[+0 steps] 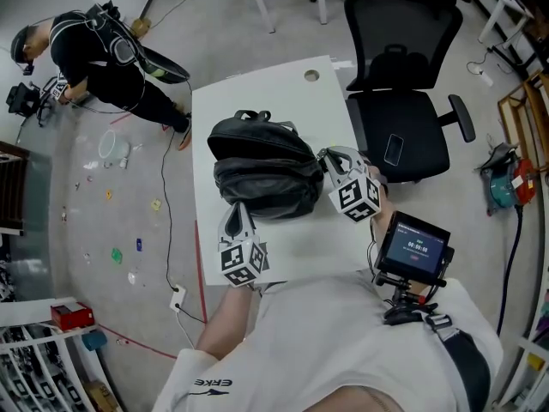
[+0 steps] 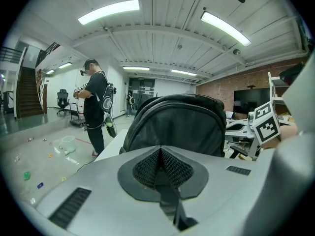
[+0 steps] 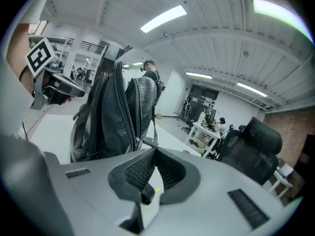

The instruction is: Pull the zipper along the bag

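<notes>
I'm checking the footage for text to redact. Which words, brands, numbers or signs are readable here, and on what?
"ERKE": printed on the person's white T-shirt, in the head view.
Screen of the small black monitor: a green line and white digits, too small to read.
Black-and-white marker cubes: square patterns only, no letters.
Left and right gripper views: no readable text.

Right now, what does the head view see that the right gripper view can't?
Only the head view shows the phone on the office chair and the small screen. Only the right gripper view shows the zipper pull, which looks pinched at the right gripper's jaw tips, and the ceiling lights. Both show the black backpack, the left gripper and the white table.
</notes>
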A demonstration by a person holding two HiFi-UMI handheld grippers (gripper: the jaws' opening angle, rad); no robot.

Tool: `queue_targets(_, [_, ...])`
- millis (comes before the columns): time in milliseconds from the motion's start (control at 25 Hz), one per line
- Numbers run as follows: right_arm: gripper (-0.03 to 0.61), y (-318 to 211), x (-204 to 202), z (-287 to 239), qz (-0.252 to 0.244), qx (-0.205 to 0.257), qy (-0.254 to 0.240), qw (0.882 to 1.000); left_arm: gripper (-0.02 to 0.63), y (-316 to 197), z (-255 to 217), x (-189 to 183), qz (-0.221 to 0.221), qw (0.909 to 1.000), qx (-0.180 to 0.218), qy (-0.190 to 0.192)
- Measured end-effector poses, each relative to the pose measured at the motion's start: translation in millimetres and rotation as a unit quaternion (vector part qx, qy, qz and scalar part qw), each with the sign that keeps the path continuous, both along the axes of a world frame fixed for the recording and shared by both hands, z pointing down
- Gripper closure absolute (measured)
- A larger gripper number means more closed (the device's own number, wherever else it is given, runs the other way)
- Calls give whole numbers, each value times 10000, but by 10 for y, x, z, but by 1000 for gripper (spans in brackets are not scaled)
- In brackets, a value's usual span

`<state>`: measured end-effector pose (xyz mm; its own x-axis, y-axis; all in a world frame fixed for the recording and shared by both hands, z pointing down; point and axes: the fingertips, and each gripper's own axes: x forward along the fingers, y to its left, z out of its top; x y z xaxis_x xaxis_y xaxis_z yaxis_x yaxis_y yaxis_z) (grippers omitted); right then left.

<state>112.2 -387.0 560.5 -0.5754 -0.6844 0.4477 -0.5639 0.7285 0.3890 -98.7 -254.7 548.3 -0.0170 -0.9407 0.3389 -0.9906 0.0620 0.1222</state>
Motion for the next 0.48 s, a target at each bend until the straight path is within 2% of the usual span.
queue_targets(200, [561,-69,63,-91,280,144,-99,9995,611,-112,-3,-132,-46,10000,38,-75])
queue_targets(480, [561,-145,163,-181,619,273,-124,9976,611,-272,21,-176,111,9999,32,-78])
